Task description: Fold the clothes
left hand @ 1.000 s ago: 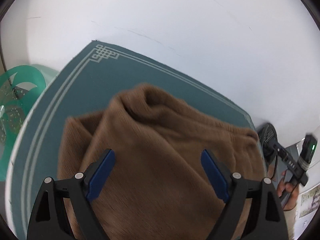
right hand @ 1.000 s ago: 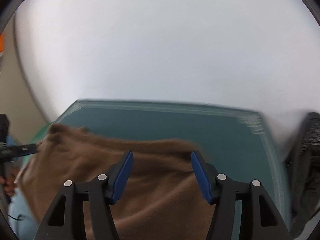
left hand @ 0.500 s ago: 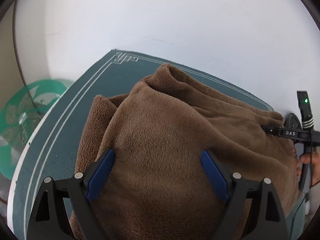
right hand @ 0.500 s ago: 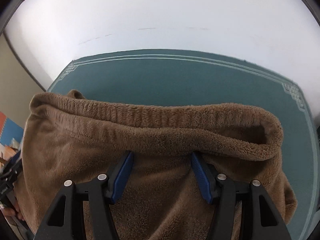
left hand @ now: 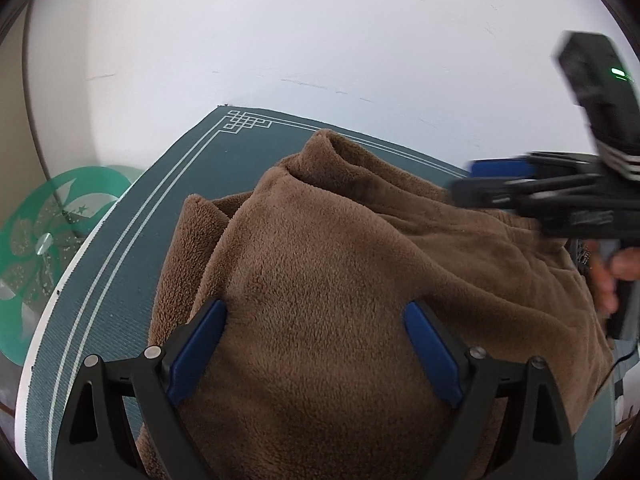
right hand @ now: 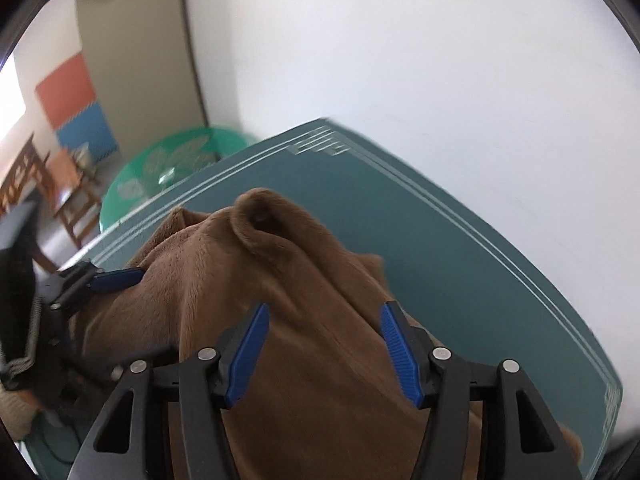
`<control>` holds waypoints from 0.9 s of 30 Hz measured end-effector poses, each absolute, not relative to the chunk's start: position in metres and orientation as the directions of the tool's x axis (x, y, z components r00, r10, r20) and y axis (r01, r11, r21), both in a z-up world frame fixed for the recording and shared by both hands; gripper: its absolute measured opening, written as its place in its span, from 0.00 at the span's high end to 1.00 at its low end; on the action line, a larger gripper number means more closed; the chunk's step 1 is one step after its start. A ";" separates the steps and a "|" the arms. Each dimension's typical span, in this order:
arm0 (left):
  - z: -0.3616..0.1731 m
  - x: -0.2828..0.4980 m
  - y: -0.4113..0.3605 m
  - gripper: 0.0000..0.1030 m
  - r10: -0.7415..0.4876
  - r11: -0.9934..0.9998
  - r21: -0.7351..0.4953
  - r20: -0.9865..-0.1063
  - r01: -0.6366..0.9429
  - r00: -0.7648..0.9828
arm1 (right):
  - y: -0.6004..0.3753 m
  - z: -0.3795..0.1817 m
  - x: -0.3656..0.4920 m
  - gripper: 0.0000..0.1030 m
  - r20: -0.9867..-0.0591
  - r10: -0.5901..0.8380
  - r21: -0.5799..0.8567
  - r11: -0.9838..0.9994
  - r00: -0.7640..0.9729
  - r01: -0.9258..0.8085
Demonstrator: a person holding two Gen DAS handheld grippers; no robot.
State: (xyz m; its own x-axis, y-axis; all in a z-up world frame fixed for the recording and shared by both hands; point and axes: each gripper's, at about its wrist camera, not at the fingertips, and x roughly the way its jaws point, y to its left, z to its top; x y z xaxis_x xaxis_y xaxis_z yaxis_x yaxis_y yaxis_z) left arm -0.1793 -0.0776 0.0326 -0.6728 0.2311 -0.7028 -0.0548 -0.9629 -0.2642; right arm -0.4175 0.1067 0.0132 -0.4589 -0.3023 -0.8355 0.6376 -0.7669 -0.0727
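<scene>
A: What is the largest thing in view?

B: A pale wall (left hand: 320,40) fills the background. Below it lies a teal mat (left hand: 168,184) with thin white border lines and a knot pattern at its corner, spread over the counter (left hand: 28,364), whose white rim shows at the mat's left edge.

A: And the clothing?

B: A brown fleece garment (left hand: 320,280) sits in a rumpled heap on the mat, one tube-like opening, perhaps a sleeve or collar, standing up at its far end. It covers most of the mat's near part.

A: Anything around the counter?

B: A round green glass tabletop (left hand: 52,240) with a leaf pattern stands beside the counter on the left. The right wrist view also shows wooden furniture (right hand: 68,188) and red and blue wall panels (right hand: 76,104), blurred.

A: How do the claws stand?

B: The left claw (left hand: 314,354) is spread wide, its blue pads either side of a mound of fleece; whether they touch the fabric I cannot tell. The right claw (right hand: 324,354) is about half open and closing, the fleece between its pads, which do not clearly press on it.

A: What is hard to make out?

B: The right claw shows motion-blurred from the left camera, with part of a hand (left hand: 616,272) on its grip. The garment's near edge is cut off behind both claws.
</scene>
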 end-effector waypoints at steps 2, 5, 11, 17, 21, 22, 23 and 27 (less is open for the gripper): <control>0.035 -0.178 -0.083 0.09 0.256 -0.954 -0.293 -0.693 -0.061 -0.674 | 0.089 0.000 -0.428 0.43 -0.849 -0.283 -0.098 -0.746 -0.447 0.659; 0.033 -0.181 -0.089 0.09 0.284 -0.942 -0.329 -0.685 -0.063 -0.671 | 0.079 -0.022 -0.444 0.43 -0.877 -0.246 -0.107 -0.739 -0.414 0.665; 0.031 -0.184 -0.081 0.09 0.253 -0.957 -0.280 -0.697 -0.070 -0.671 | 0.075 -0.041 -0.453 0.54 -0.885 -0.254 -0.080 -0.744 -0.391 0.664; 0.029 -0.185 -0.079 0.08 0.239 -0.963 -0.260 -0.699 -0.072 -0.674 | 0.070 -0.052 -0.448 0.70 -0.886 -0.264 -0.073 -0.731 -0.381 0.678; 0.027 -0.185 -0.084 0.08 0.245 -0.960 -0.270 -0.696 -0.070 -0.675 | 0.064 -0.042 -0.446 0.83 -0.867 -0.257 -0.101 -0.749 -0.428 0.655; 0.028 -0.186 -0.086 0.08 0.245 -0.960 -0.273 -0.695 -0.067 -0.676 | 0.064 -0.035 -0.444 0.85 -0.853 -0.251 -0.124 -0.754 -0.458 0.645; 0.029 -0.185 -0.087 0.08 0.245 -0.958 -0.279 -0.693 -0.061 -0.678 | 0.063 -0.028 -0.442 0.85 -0.833 -0.251 -0.145 -0.761 -0.493 0.632; 0.031 -0.185 -0.094 0.08 0.244 -0.951 -0.307 -0.681 -0.033 -0.690 | 0.066 -0.003 -0.455 0.85 -0.775 -0.238 -0.173 -0.811 -0.585 0.559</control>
